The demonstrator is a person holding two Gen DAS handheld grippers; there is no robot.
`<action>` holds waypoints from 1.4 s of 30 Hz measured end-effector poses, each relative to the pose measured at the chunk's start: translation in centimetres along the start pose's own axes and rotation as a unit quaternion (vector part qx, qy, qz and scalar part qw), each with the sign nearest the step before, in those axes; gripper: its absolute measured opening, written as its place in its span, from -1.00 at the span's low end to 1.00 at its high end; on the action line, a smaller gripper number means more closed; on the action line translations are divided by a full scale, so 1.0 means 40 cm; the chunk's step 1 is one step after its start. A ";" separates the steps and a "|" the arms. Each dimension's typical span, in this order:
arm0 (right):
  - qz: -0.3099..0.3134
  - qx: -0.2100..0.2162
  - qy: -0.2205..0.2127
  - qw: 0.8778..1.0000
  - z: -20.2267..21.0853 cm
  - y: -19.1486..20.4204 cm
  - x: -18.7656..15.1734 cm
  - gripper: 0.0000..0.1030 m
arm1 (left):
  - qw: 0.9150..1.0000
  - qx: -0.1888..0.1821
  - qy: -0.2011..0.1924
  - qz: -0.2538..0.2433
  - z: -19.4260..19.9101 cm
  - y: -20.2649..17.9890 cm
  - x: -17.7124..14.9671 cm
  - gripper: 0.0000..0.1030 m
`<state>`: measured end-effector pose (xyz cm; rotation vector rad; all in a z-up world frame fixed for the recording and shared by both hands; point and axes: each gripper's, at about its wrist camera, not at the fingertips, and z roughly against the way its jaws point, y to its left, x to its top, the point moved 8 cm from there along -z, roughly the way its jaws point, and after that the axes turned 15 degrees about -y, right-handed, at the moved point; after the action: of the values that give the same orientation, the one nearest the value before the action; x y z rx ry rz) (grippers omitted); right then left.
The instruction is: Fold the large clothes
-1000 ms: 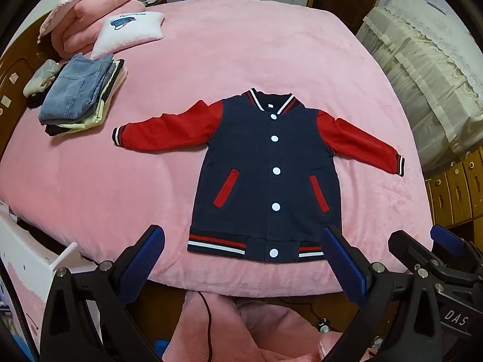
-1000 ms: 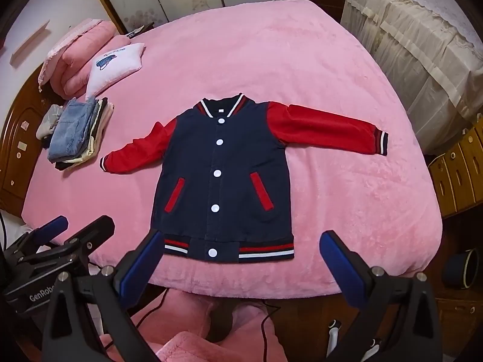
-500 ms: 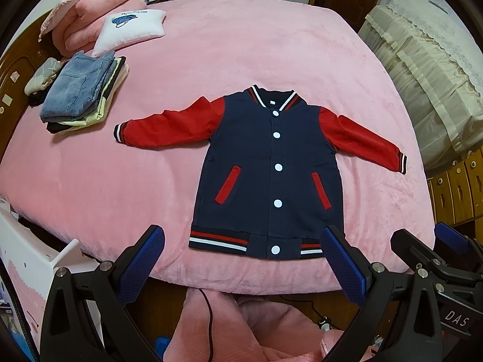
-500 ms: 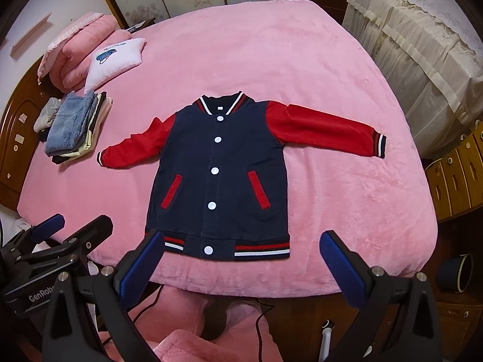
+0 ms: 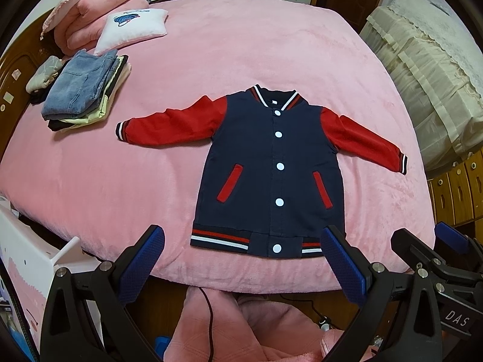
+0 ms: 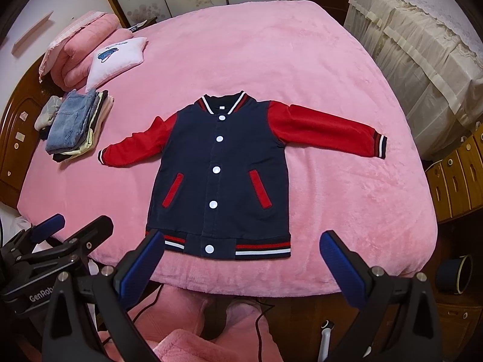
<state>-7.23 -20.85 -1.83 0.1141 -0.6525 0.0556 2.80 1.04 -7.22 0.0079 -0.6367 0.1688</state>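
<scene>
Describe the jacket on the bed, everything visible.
The jacket is a small baseball-style one: navy body, red sleeves, two slanted red pocket trims, white snaps down the front, and red, white and navy striped collar, cuffs and hem. The cloth looks like soft knit. It lies flat, front up, snapped shut, sleeves spread out and angled slightly down, hem toward the near edge of the pink bed. Only the bed touches it; both tools hang open, short of the hem.

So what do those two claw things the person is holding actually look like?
Both the left gripper and the right gripper have black angular frames with silver bolts, and fingers faced in textured blue pads. One body reads "DAS", the other "GenRob".
</scene>
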 end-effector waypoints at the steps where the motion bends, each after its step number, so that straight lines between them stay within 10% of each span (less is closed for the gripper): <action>1: 0.001 0.000 0.000 1.000 0.000 0.001 0.000 0.99 | 1.000 0.000 0.000 0.000 0.002 0.001 0.000 0.98; 42: -0.024 0.047 0.018 0.998 -0.034 0.033 -0.009 0.99 | 0.999 0.002 0.036 0.013 -0.017 0.043 -0.038 0.96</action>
<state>-6.80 -19.38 -3.01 0.2194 -0.6103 0.0412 1.75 2.52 -8.74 -0.0035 -0.5657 0.1946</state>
